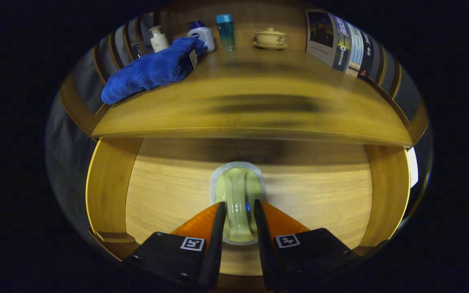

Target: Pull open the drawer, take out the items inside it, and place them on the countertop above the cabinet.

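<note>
- The claw (237, 211) is seen clenched on the pale green arched drawer handle (237, 195), one finger pressed to each side of it.
- The handle is mounted upright on a grey oval backplate at the middle of the light wooden drawer front (307, 191), and its lower part is gripped between the fingers.
- The drawer front is framed by darker wooden cabinet posts on either side; whether it has been pulled out at all cannot be told.
- Above the drawer, the brown wooden table (259, 106) is spread wide, with a dark shadow lying across it.
- A fluffy blue towel (153, 69) is draped along the table's left part.
- Behind the towel, a cream pump bottle (158, 38) and a white lotion bottle with a blue cap (202, 34) are lined up, the towel's end touching the lotion bottle.
- A clear blue tumbler (225, 31) is stood just beside them.
- A cream lidded teacup on a saucer (270, 38) is set further right, apart from the tumbler.
- Upright books (340, 42) are ranged at the far right.
</note>
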Motion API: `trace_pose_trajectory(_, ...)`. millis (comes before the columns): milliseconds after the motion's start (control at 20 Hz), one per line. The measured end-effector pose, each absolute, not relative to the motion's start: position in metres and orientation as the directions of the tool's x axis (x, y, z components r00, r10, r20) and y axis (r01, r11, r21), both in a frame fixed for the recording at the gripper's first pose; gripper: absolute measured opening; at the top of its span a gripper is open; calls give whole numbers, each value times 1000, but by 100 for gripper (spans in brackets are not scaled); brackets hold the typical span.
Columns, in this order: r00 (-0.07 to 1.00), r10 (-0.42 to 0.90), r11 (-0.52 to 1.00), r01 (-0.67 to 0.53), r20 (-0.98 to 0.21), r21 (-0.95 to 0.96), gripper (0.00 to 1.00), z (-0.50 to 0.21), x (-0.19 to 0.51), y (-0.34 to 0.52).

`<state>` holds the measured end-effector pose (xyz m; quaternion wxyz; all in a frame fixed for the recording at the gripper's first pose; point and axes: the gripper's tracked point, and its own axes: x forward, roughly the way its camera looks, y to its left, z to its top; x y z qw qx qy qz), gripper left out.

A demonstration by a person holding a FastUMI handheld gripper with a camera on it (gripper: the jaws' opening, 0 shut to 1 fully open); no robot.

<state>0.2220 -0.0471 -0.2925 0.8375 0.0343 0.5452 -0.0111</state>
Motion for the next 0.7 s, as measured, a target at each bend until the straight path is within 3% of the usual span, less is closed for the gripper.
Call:
trace_pose_trajectory(200, 400, -4, 996, 83, -916, 33, 24, -289, 219, -54)
trace_pose_trajectory(450, 442, 12, 996, 69, -897, 47, 24, -268, 213, -53)
trace_pose_trajectory(700, 541, 46, 998, 15, -839, 64, 24, -189, 194, -50)
